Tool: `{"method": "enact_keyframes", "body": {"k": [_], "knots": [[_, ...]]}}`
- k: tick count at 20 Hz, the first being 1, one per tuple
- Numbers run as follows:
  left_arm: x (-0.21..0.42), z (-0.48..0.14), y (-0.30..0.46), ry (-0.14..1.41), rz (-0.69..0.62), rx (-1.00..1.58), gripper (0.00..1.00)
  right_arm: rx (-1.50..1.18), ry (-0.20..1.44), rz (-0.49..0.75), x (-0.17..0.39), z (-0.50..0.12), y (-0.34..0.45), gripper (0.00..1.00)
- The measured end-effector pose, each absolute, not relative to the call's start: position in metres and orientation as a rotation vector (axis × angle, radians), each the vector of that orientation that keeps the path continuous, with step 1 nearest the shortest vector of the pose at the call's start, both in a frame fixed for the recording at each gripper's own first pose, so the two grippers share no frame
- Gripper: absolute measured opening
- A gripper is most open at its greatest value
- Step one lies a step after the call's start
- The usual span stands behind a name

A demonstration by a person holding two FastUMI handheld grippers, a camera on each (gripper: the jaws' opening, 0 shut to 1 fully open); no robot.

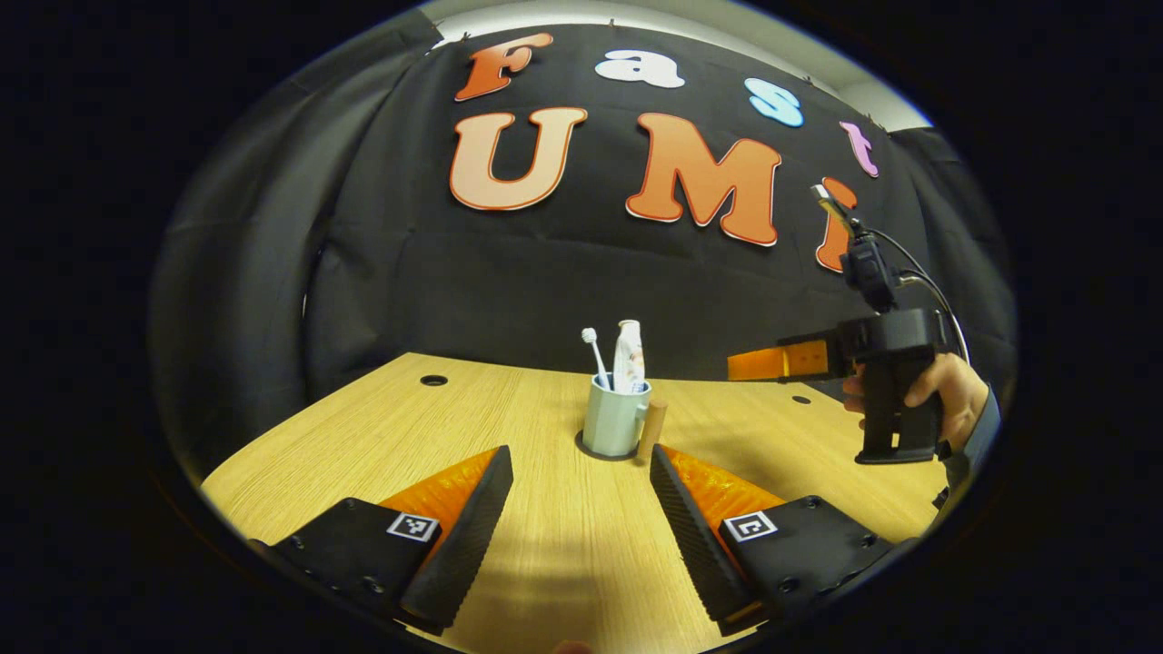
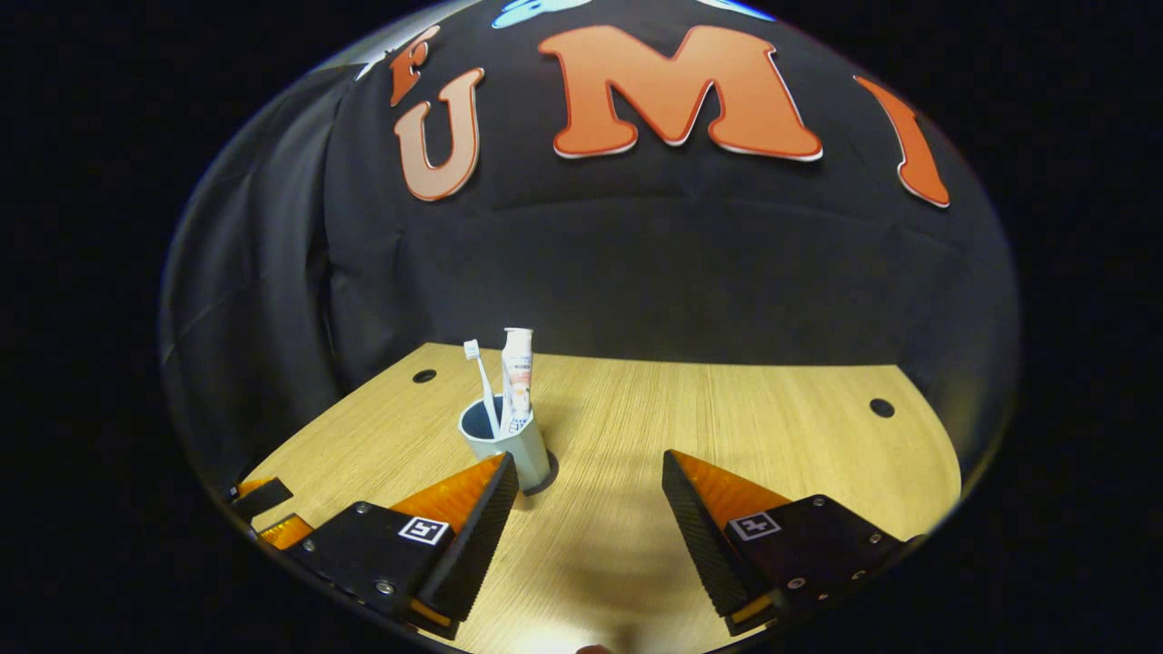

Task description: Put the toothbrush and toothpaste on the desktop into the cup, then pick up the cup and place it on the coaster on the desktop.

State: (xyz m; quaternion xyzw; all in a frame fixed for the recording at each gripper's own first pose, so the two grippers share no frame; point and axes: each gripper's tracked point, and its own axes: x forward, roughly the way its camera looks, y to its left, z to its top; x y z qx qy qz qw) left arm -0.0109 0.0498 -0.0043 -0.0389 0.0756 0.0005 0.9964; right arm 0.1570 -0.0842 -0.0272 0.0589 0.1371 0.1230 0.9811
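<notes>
A pale cup [image 1: 612, 420] with a wooden handle [image 1: 651, 429] stands upright on a dark round coaster [image 1: 586, 449] in the middle of the desktop. A white toothbrush [image 1: 595, 354] and a toothpaste tube [image 1: 629, 356] stick up out of it. My left gripper [image 1: 580, 456] is open just short of the cup, nothing between its fingers. In the right gripper view the cup [image 2: 504, 445], toothbrush [image 2: 481, 374], toothpaste [image 2: 516, 377] and coaster [image 2: 545, 480] sit ahead to the left. My right gripper [image 2: 590, 461] is open and empty. It also hangs above the table, right of the cup, as the right gripper [image 1: 740, 365] held by a hand [image 1: 949, 392].
The wooden desktop [image 1: 409, 427] has small round holes [image 1: 433, 380] near its back corners, one hole [image 2: 881, 407] at the far right. Black cloth walls close the back and sides. Part of the left gripper [image 2: 263, 504] pokes in at the lower left of the right gripper view.
</notes>
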Motion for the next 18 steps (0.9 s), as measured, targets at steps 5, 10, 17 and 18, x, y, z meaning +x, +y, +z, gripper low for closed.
{"method": "enact_keyframes", "body": {"k": [5,10,17,18], "knots": [[-0.001,0.014,0.027,0.092,-0.013,-0.053,0.98,0.089,0.196,0.215,0.125,-0.033,-0.109,0.96],[-0.004,0.028,0.014,0.035,-0.008,-0.033,0.98,0.068,0.075,0.179,0.095,-0.017,-0.129,0.96],[-0.008,0.045,-0.005,-0.045,-0.015,0.001,0.98,0.069,0.001,0.151,0.072,-0.021,-0.139,0.96],[-0.01,0.046,-0.004,-0.052,-0.012,0.004,0.98,0.061,-0.008,0.141,0.07,-0.02,-0.142,0.96]]}}
